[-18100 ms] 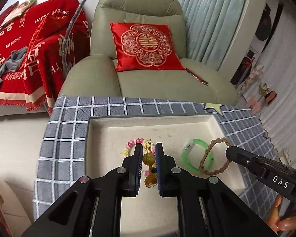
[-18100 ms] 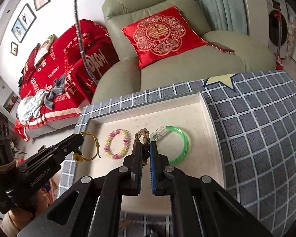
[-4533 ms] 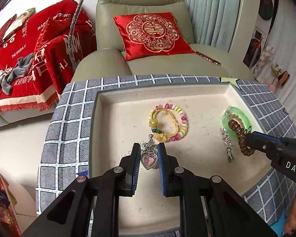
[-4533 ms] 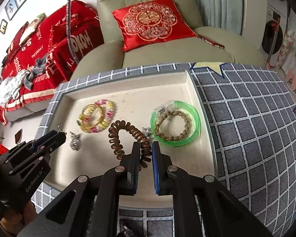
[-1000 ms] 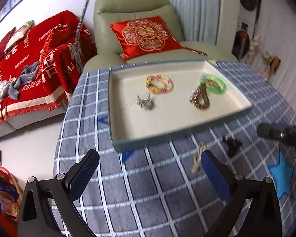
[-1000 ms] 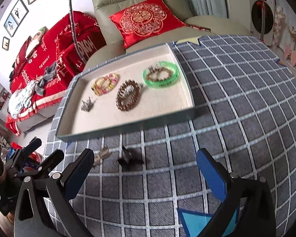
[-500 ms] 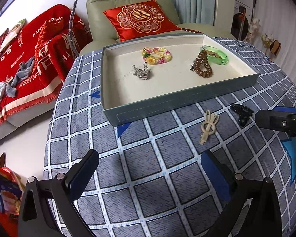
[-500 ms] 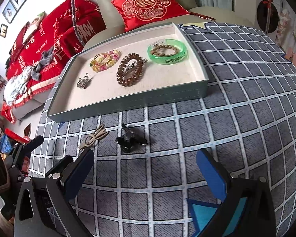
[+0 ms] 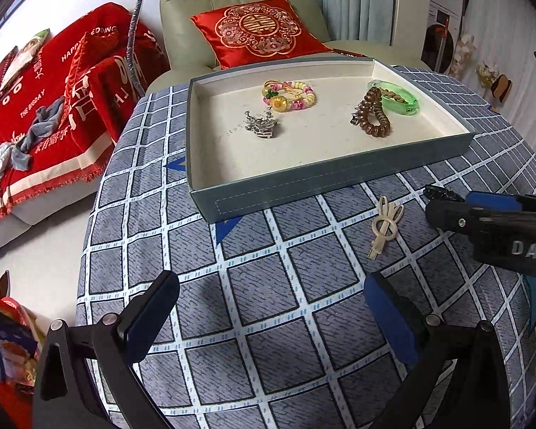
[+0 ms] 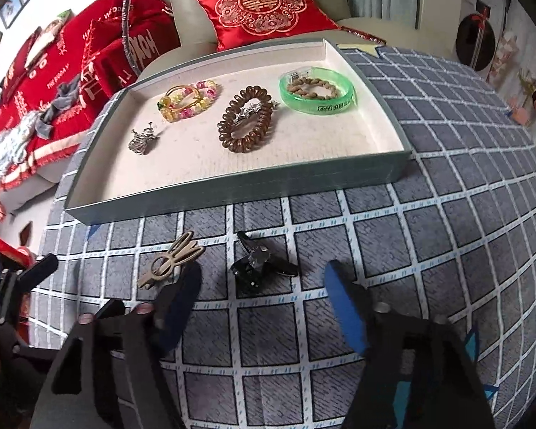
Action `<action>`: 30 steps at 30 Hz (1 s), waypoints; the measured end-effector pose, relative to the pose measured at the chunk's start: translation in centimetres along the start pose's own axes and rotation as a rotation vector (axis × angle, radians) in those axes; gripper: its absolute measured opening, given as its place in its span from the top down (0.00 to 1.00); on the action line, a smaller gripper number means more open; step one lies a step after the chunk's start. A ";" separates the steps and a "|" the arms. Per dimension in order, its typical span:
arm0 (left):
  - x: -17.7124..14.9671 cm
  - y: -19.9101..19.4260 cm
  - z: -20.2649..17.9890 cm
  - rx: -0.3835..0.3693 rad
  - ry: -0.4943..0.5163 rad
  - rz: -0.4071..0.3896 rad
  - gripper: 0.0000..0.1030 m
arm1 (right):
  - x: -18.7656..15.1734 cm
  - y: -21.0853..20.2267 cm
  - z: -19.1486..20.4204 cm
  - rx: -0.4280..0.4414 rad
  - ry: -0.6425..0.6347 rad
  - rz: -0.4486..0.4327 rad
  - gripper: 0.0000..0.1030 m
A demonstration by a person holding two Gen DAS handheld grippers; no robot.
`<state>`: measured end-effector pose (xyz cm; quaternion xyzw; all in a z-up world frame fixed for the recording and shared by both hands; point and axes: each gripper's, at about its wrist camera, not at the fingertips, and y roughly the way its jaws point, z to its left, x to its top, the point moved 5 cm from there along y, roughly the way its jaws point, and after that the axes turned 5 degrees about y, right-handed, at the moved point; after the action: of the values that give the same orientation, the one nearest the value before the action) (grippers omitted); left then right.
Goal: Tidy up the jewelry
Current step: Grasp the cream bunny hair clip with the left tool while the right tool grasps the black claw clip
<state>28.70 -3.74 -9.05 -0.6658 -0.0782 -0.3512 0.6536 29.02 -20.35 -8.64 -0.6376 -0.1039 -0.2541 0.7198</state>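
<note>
A black claw clip (image 10: 259,268) lies on the checked tablecloth in front of the grey tray (image 10: 232,189). My right gripper (image 10: 262,282) hovers over it, jaws closing, the clip between the pads but untouched. A beige hair clip (image 10: 171,259) lies just left of the black one and by the right gripper's left finger. My left gripper (image 9: 269,304) stands wide open over bare cloth, the beige hair clip (image 9: 384,225) ahead to its right. In the tray lie a silver brooch (image 9: 261,125), a beaded bracelet (image 9: 289,94), a brown coil hair tie (image 9: 373,118) and a green bangle (image 9: 396,100).
The round table's edge drops off at the left, towards a floor and a sofa with red blankets (image 9: 53,89). A green armchair with a red cushion (image 9: 261,32) stands behind the tray. The right gripper (image 9: 446,203) reaches in from the right of the left wrist view.
Both grippers have sunk nearer the tablecloth. The right gripper has moved in over the black claw clip, and its jaws have narrowed from fully wide.
</note>
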 end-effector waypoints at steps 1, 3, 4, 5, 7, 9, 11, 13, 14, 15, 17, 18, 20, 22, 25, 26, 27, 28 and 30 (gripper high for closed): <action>0.1 0.0 -0.1 -0.002 0.001 -0.001 0.00 | 0.0 0.0 0.0 -0.012 -0.007 -0.007 0.48; 0.2 0.1 -0.4 -0.003 0.005 -0.002 0.00 | 0.0 -0.1 -0.3 -0.022 -0.014 -0.013 0.61; 0.3 0.2 -0.6 -0.006 0.008 -0.002 0.00 | 0.0 -0.2 -0.4 -0.014 -0.016 -0.016 0.61; 0.4 0.2 -0.8 -0.009 0.010 -0.001 0.00 | -0.1 -0.2 -0.5 -0.014 -0.018 -0.017 0.61; 0.7 0.4 -1.3 -0.014 0.016 -0.003 0.00 | -0.1 -0.3 -0.7 -0.012 -0.022 -0.022 0.61; 1.0 0.5 -1.7 -0.022 0.023 -0.007 0.00 | -0.2 -0.4 -1.0 0.001 -0.018 -0.027 0.61; 1.3 0.7 -2.2 -0.032 0.034 -0.010 0.00 | -0.2 -0.5 -1.4 0.012 -0.013 -0.029 0.61; 1.5 0.9 -2.7 -0.036 0.048 -0.010 0.00 | -0.2 -0.5 -1.6 0.018 -0.005 -0.028 0.61; 1.6 1.0 -3.0 -0.038 0.056 -0.010 0.00 | -0.2 -0.6 -1.7 0.023 0.002 -0.028 0.61; 1.7 1.2 -3.2 -0.038 0.063 -0.008 0.00 | -0.1 -0.6 -1.8 0.027 0.006 -0.026 0.61; 2.0 1.4 -3.5 -0.057 0.063 -0.008 0.02 | -0.1 -0.7 -2.1 0.037 0.021 -0.023 0.61; 2.1 1.5 -3.6 -0.070 0.061 -0.007 0.06 | -0.1 -0.7 -2.2 0.039 0.024 -0.023 0.61; 2.5 1.6 -4.0 -0.103 0.064 -0.007 0.13 | -0.2 -0.8 -2.4 0.043 0.027 -0.022 0.61; 2.8 1.8 -4.4 -0.103 0.076 -0.008 0.13 | -0.3 -0.8 -2.4 0.047 0.026 -0.022 0.61; 3.1 1.8 -4.7 -0.131 0.075 -0.008 0.26 | -0.3 -0.8 -2.5 0.049 0.030 -0.023 0.61; 3.2 1.8 -4.9 -0.135 0.076 -0.006 0.27 | -0.3 -0.9 -2.5 0.050 0.031 -0.024 0.61; 3.3 1.8 -4.9 -0.131 0.080 -0.005 0.28 | -0.3 -0.9 -2.6 0.050 0.031 -0.024 0.61; 3.3 1.8 -5.1 -0.136 0.082 -0.006 0.31 | -0.3 -0.9 -2.6 0.051 0.031 -0.024 0.61; 3.4 1.6 -5.3 -0.146 0.087 -0.010 0.41 | -0.3 -0.9 -2.6 0.052 0.032 -0.024 0.61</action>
<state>30.20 -10.06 -8.99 -0.6955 -0.0275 -0.3877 0.6043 27.89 -22.86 -8.46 -0.6131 -0.1066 -0.2700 0.7348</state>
